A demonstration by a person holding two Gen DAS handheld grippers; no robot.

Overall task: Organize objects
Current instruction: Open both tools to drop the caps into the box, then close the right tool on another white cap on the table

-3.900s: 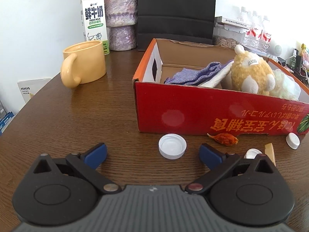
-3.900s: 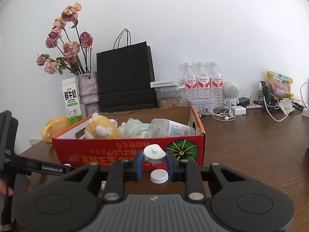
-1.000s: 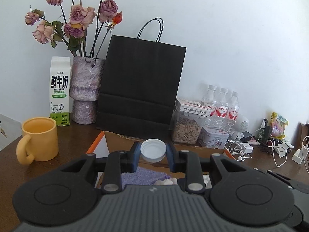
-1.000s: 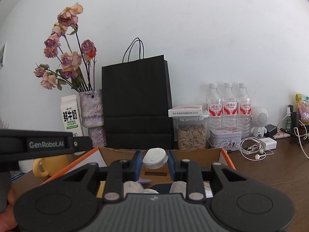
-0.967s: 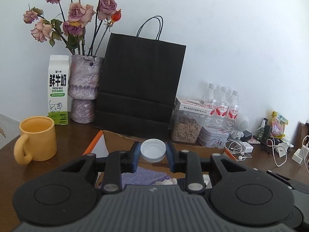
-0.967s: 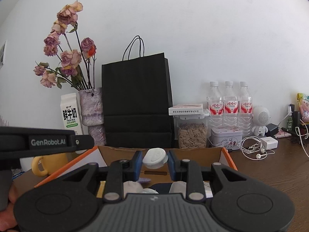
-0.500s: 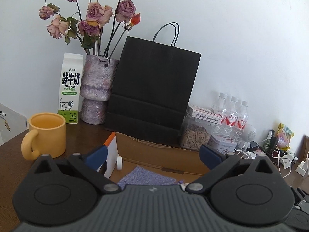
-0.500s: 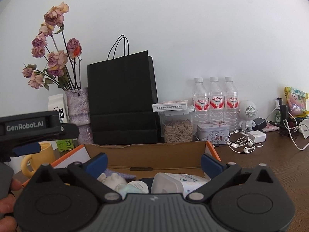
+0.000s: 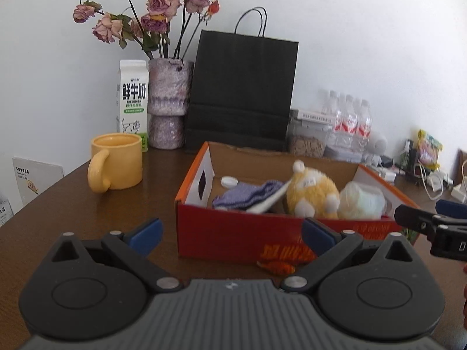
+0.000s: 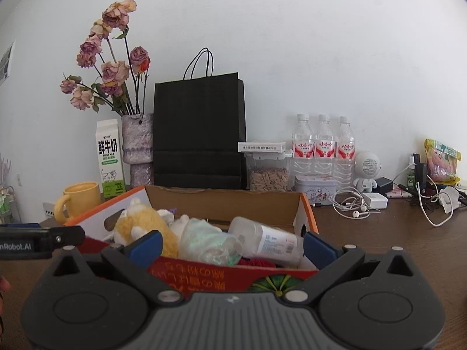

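Left gripper (image 9: 230,233) open, box (image 9: 233,233) front blurred

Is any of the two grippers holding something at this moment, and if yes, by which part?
Nothing is held. The left gripper and the right gripper both have their jaws wide open, with no object between the pads; the red box only sits behind them.

Both fisheye views are bright and evenly lit, daylight-soft, with the white wall (image 10: 292,58) almost blown out. Shadows are faint. Edges curve strongly and the corners fall to black vignette. In the left wrist view the red cardboard box (image 9: 233,233) and everything behind it look smeared; the right wrist view is sharper, its water bottles (image 10: 322,145) crisp.
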